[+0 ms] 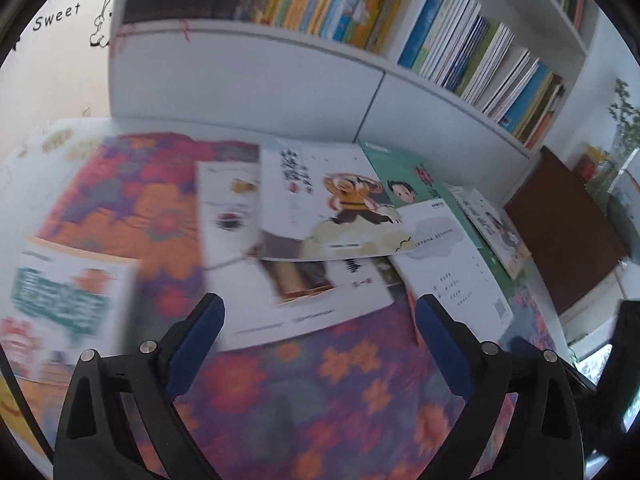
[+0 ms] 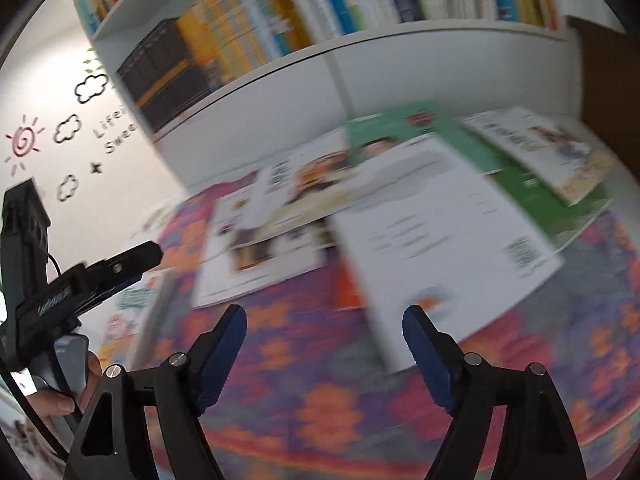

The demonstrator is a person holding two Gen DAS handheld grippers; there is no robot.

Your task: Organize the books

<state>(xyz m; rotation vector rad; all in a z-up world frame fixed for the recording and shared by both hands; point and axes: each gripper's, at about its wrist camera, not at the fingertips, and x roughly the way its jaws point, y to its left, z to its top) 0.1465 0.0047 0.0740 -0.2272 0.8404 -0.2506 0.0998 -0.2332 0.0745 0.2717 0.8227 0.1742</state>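
Observation:
Several thin books lie in a loose overlapping pile on a flower-patterned cloth (image 1: 320, 400). A monkey-cover book (image 1: 324, 204) lies on top, over a large white book (image 1: 256, 280). A white book with a QR code (image 1: 452, 276) and a green book (image 1: 412, 176) lie to the right. A separate book (image 1: 64, 304) lies at the left. My left gripper (image 1: 320, 312) is open and empty above the cloth, just short of the pile. My right gripper (image 2: 324, 320) is open and empty, close to the near edge of the QR-code book (image 2: 440, 232). Both views are blurred.
A white bookcase (image 1: 248, 72) full of upright books stands behind the pile. A brown board (image 1: 568, 216) lies at the right. The left gripper's body (image 2: 80, 280) and the hand holding it show at the left of the right wrist view.

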